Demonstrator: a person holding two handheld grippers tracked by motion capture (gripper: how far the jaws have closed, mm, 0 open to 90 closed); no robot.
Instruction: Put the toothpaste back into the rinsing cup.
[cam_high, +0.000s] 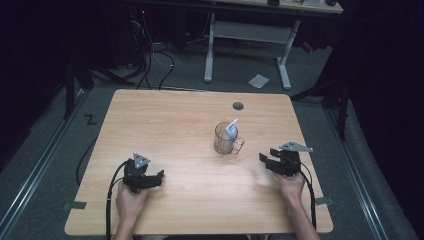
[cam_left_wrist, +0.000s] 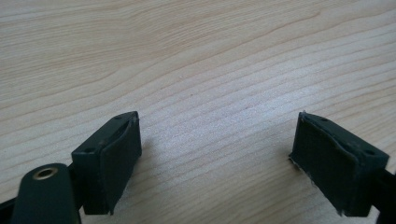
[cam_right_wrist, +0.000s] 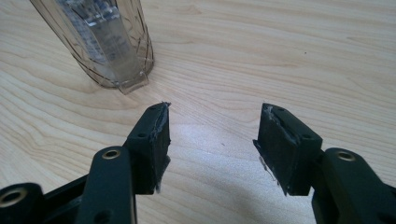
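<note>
Clear glass mug (cam_high: 224, 139) with a handle (cam_high: 238, 145), carrying a white and blue tube (cam_high: 230, 129) that leans against its rim, stands upright on the pale wooden surface (cam_high: 190, 200). It sits ahead of the right hand-held gripper (cam_high: 270, 161) and off toward its left jaw, near but not touching. In the right gripper view the mug's faceted base (cam_right_wrist: 114, 56) rises just beyond the left jaw tip, with a strip of bare wood between them.

The right hand-held gripper has its jaws well apart and holds nothing. It rests low over the surface and angles toward the mug, which suggests a reach for the handle side; the handle points toward this gripper, which makes it the natural one to use. The left hand-held gripper (cam_high: 152, 177) also has its jaws spread wide and empty, and in its own view there is bare wood grain (cam_left_wrist: 210, 70) in front of it. It sits well apart from the mug, probably waiting until a second grip is needed, perhaps on the tube.

Open room is generous: the mug stands near the middle of the surface, far from every edge, and nothing lies between it and either gripper. A small dark round hole (cam_high: 238, 105) lies beyond the mug, clear of any approach. The leaning tube could shift if the mug is knocked.
</note>
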